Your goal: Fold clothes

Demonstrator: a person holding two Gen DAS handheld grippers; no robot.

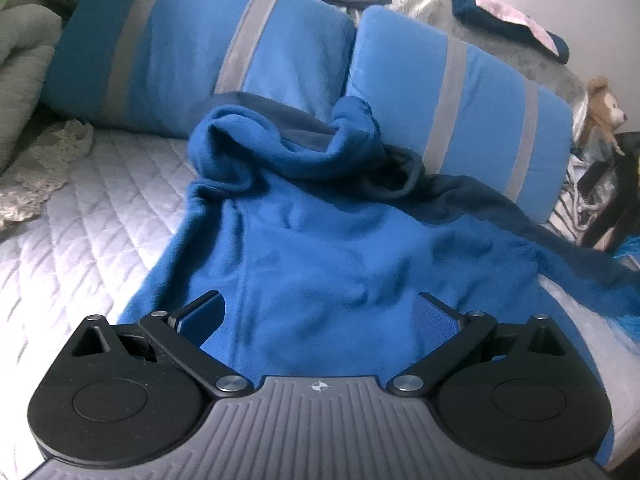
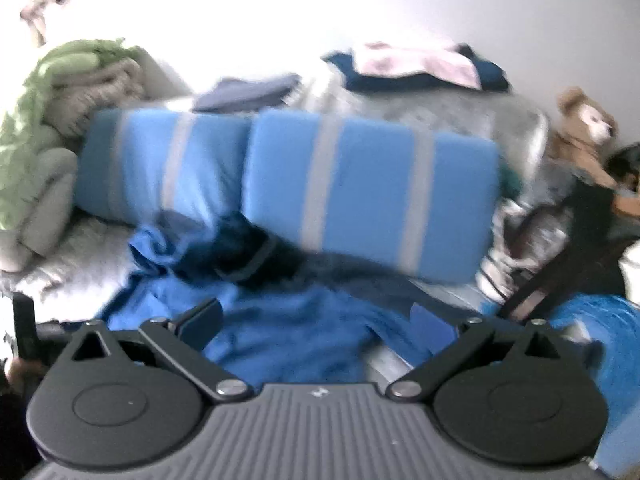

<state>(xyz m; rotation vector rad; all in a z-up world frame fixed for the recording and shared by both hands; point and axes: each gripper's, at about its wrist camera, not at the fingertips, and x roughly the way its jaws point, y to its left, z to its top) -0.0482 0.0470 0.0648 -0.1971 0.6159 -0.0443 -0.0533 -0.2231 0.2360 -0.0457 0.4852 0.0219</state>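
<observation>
A blue fleece garment lies spread on the quilted bed, its bunched top edge with a darker lining resting against the pillows. My left gripper hovers low over its near part, jaws wide apart, with nothing pinched between the fingers. The right wrist view is blurred by motion. It shows the same garment, rumpled, from higher up and farther back. My right gripper stands fully open above it with nothing between its pads.
Two blue pillows with grey stripes lean along the back of the bed. Green and beige blankets are piled at left. Folded clothes sit behind the pillows. At right are a stuffed bear and striped cloth.
</observation>
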